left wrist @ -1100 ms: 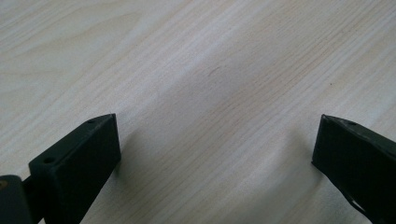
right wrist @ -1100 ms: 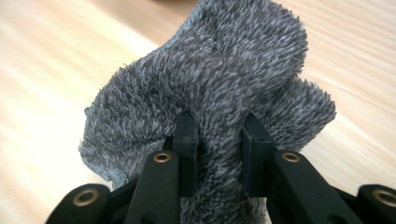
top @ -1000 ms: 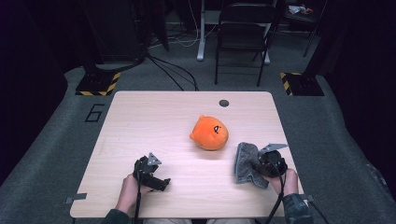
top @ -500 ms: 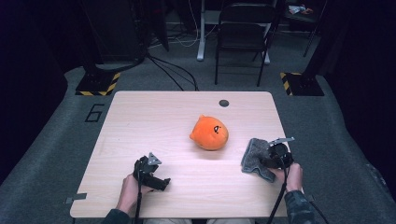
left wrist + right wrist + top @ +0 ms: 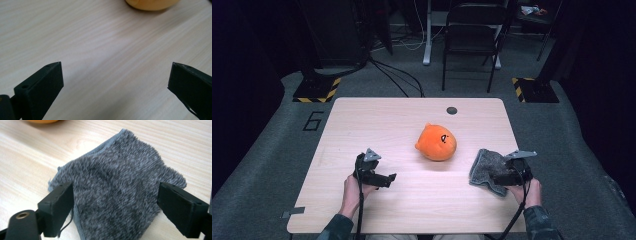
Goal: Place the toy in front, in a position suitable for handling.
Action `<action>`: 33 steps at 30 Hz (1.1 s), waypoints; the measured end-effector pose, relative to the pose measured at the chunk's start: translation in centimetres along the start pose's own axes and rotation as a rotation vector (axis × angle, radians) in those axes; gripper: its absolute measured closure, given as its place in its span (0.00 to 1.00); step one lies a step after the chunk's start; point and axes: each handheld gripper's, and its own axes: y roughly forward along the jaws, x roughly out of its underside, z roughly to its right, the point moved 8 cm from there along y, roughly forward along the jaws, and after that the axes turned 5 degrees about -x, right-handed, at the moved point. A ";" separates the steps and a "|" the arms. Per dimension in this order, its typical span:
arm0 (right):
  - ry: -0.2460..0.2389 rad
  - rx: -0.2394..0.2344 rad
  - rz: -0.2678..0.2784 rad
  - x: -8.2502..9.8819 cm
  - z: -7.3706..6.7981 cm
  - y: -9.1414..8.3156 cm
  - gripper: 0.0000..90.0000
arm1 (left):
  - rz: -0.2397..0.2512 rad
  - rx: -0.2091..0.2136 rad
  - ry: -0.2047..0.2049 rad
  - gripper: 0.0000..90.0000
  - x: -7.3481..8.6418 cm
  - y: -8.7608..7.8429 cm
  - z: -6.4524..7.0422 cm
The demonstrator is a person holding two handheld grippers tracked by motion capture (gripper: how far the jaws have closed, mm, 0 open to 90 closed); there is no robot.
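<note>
An orange round plush toy (image 5: 437, 142) sits at the middle of the light wooden table (image 5: 377, 120); its edge shows at the top of the left gripper view (image 5: 150, 3) and the right gripper view (image 5: 42, 121). A fluffy grey cloth (image 5: 487, 167) lies folded near the table's right edge. My right gripper (image 5: 498, 177) is at the cloth's near right side. Its jaws have just been opening and now stand wide (image 5: 116, 195), with the cloth (image 5: 117, 185) lying between them, not pinched. My left gripper (image 5: 388, 179) hovers open over bare wood (image 5: 116, 77), left of the toy.
A dark round grommet (image 5: 452, 110) sits in the table's far edge. Behind the table stand a black chair (image 5: 472, 35) and two bases with yellow-black tape (image 5: 317, 90), with cables on the floor. A tape strip (image 5: 292, 213) marks the near left corner.
The right gripper dragged the cloth a little to the right, then its jaws spread apart off the cloth. The left gripper lifted slightly from the table.
</note>
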 end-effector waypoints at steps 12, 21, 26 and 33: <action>-0.013 -0.039 0.041 0.1 -1.4 -1.5 0.14 | 0.034 0.061 0.026 0.00 -6.3 2.9 1.1; -0.029 -0.034 0.054 -0.3 -1.4 -1.6 0.15 | 0.057 0.091 0.049 0.05 -10.5 5.4 2.2; -0.011 -0.027 0.057 -0.2 -1.3 -1.5 0.16 | 0.042 0.101 0.059 0.05 -12.1 7.0 3.0; -0.008 -0.015 0.064 -0.1 -0.9 -1.6 0.16 | 0.046 0.150 0.082 0.08 -13.6 8.3 4.5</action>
